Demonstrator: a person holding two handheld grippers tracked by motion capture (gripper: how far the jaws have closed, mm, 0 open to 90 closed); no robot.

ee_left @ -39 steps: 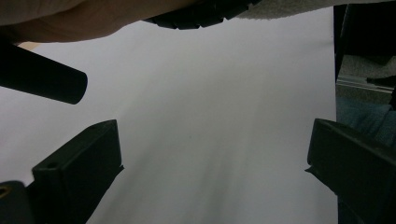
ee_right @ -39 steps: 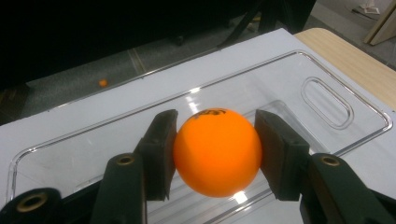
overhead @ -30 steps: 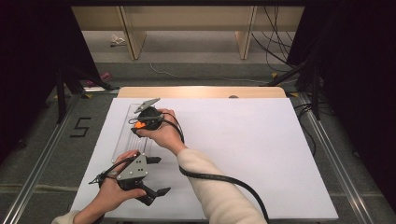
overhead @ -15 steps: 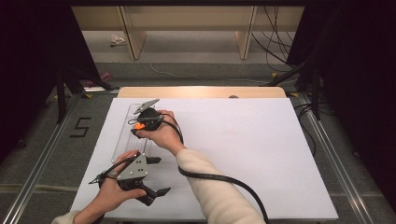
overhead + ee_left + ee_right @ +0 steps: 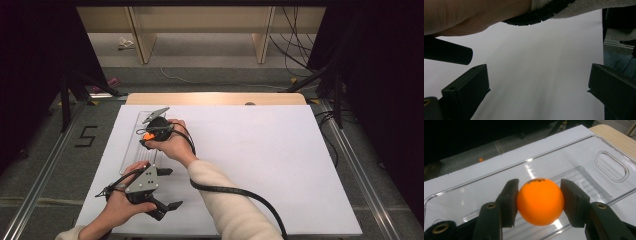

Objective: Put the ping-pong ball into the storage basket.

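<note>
In the high view, the left gripper [image 5: 167, 189] sits at the lower left of the frame, held in the left hand [image 5: 117, 207] over the white sheet [image 5: 260, 155]. Its jaws stand wide apart with nothing between them; in the left gripper view the two black jaws rise at the lower left and lower right corners with bare sheet between them.

Just above it in the high view, at the left of the sheet, lies a clear tray [image 5: 134, 145], long and narrow. The right gripper [image 5: 145, 137] hangs over the tray, held by the right hand [image 5: 175, 145], whose sleeve [image 5: 230, 210] runs down to the bottom centre.

In the right gripper view the jaws are clamped on an orange ball [image 5: 540, 201], at the lower centre of the frame, one pad on each side. The tray [image 5: 584, 165] spreads behind it; whether the ball touches the tray floor is hard to tell.
</note>
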